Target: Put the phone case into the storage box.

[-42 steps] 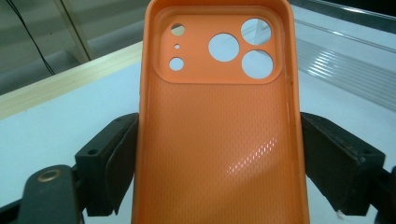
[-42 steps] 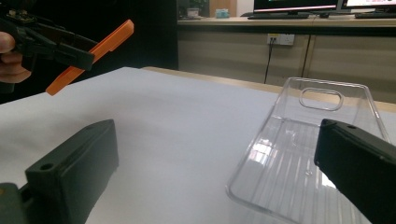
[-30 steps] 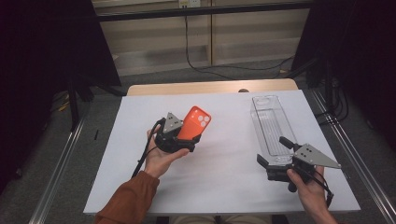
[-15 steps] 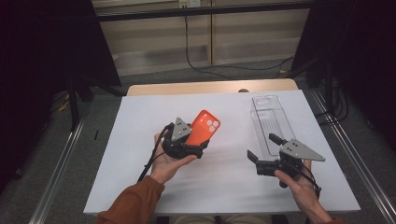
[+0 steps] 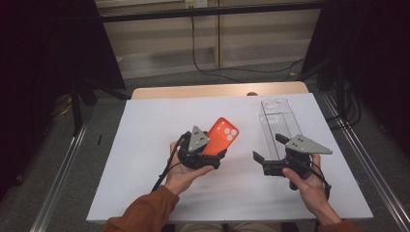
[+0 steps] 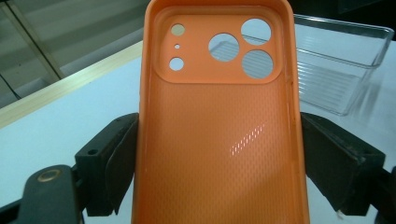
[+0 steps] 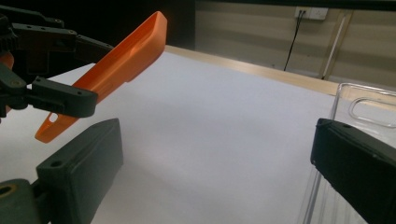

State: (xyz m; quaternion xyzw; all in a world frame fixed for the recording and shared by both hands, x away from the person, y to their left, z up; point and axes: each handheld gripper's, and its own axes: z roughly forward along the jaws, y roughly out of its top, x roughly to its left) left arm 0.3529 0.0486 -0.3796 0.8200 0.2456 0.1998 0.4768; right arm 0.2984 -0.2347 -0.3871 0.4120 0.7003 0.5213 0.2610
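The left claw [image 5: 212, 157] was closed on the long edges of the orange phone case [image 5: 221, 136], holding it lifted and tilted above the white worktop [image 5: 145, 145]; in the left gripper view the case [image 6: 219, 126] showed its hollow inner side, camera cut-outs at the far end, one jaw pressed against each side. The right claw [image 5: 268, 154] was spread wide with nothing between its jaws, positioned at the near end of the clear plastic tray [image 5: 276, 118], which lay flat on the worktop to the right of the case.
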